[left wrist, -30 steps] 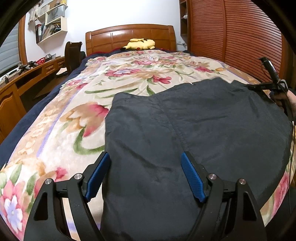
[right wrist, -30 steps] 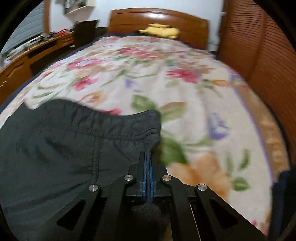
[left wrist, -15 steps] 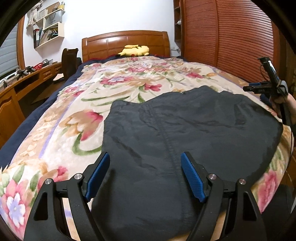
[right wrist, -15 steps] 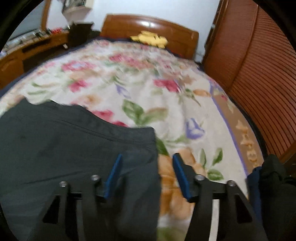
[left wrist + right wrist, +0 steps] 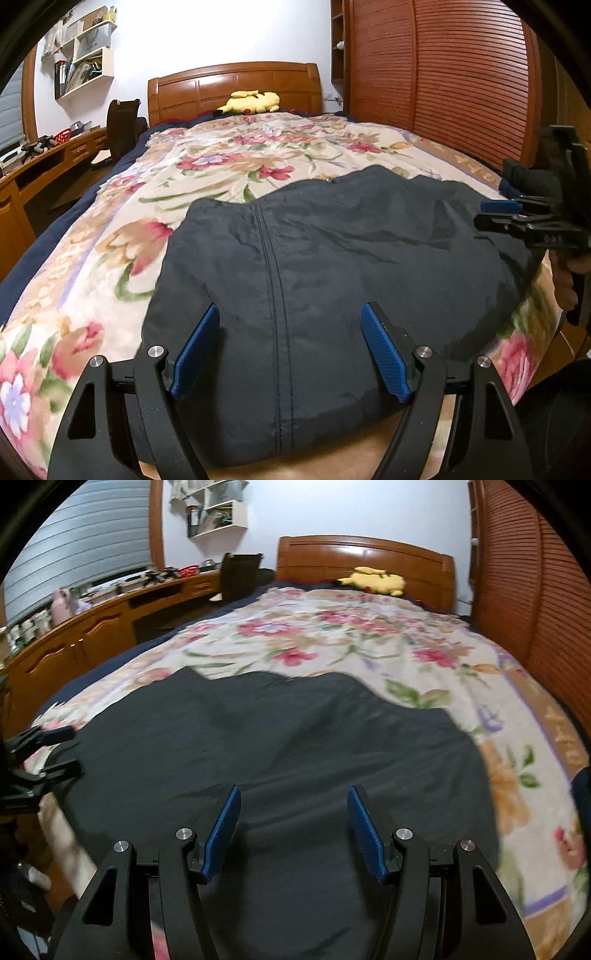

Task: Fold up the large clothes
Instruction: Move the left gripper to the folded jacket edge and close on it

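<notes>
A large dark garment (image 5: 332, 258) lies spread flat on the floral blanket (image 5: 229, 173) at the foot of the bed, with a stitched seam running down its middle. My left gripper (image 5: 289, 308) hovers open over the garment's near edge, and nothing is pinched between its blue pads. At the right edge of the left wrist view, my right gripper (image 5: 513, 214) is held by a hand. In its own view the right gripper (image 5: 293, 790) stands open above the garment (image 5: 277, 738), holding nothing. The left gripper (image 5: 55, 749) shows at the far left.
A yellow plush toy (image 5: 251, 101) lies by the wooden headboard (image 5: 236, 85). A slatted wooden wardrobe (image 5: 461, 74) runs along the right of the bed. A desk (image 5: 92, 635) and a dark chair (image 5: 122, 125) stand to the left. A dark bundle (image 5: 517, 177) sits at the bed's right edge.
The right gripper let go of the garment's corner, opened, and swung back to face the garment's middle. The left gripper drew back a little, still open.
</notes>
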### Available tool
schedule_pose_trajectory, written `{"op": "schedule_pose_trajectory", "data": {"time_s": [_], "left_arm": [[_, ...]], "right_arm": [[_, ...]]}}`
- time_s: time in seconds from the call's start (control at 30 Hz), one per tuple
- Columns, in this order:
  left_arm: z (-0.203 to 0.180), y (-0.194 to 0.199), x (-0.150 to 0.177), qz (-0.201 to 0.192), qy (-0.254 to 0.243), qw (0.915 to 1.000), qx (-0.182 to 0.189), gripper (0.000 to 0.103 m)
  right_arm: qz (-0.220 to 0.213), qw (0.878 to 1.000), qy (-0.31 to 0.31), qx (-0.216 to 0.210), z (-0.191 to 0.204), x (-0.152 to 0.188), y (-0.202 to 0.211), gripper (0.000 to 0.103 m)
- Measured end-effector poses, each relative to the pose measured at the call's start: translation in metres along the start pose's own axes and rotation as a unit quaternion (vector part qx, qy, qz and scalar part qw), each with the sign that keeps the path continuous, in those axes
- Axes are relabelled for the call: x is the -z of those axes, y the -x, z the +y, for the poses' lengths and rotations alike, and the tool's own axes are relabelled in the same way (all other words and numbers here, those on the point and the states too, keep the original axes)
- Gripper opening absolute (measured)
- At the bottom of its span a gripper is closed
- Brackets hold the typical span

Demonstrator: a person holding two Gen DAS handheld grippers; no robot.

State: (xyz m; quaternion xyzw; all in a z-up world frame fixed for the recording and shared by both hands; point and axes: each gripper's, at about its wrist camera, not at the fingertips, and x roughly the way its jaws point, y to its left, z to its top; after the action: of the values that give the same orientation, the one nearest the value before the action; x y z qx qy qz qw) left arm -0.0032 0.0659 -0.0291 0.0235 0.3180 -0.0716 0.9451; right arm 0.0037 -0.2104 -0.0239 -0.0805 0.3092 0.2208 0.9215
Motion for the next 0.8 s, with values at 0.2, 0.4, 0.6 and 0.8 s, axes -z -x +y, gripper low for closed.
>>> {"op": "schedule_pose_trajectory", "data": {"time_s": [0.2, 0.4, 0.6, 0.8], "left_arm": [[0.002, 0.0, 0.01, 0.014, 0.009, 0.9998, -0.013, 0.08], [0.003, 0.013, 0.013, 0.016, 0.014, 0.9992, -0.033, 0.08], [0.004, 0.022, 0.018, 0.019, 0.02, 0.9984, -0.05, 0.08], [0.007, 0.026, 0.02, 0.021, 0.031, 0.9971, -0.067, 0.08]], "right_arm": [[0.003, 1.0, 0.013, -0.02, 0.009, 0.021, -0.002, 0.062], [0.014, 0.999, 0.043, 0.002, 0.016, 0.046, -0.018, 0.062], [0.012, 1.0, 0.028, -0.002, 0.009, 0.045, -0.021, 0.062], [0.015, 1.0, 0.027, 0.002, 0.014, 0.042, -0.024, 0.062]]}}
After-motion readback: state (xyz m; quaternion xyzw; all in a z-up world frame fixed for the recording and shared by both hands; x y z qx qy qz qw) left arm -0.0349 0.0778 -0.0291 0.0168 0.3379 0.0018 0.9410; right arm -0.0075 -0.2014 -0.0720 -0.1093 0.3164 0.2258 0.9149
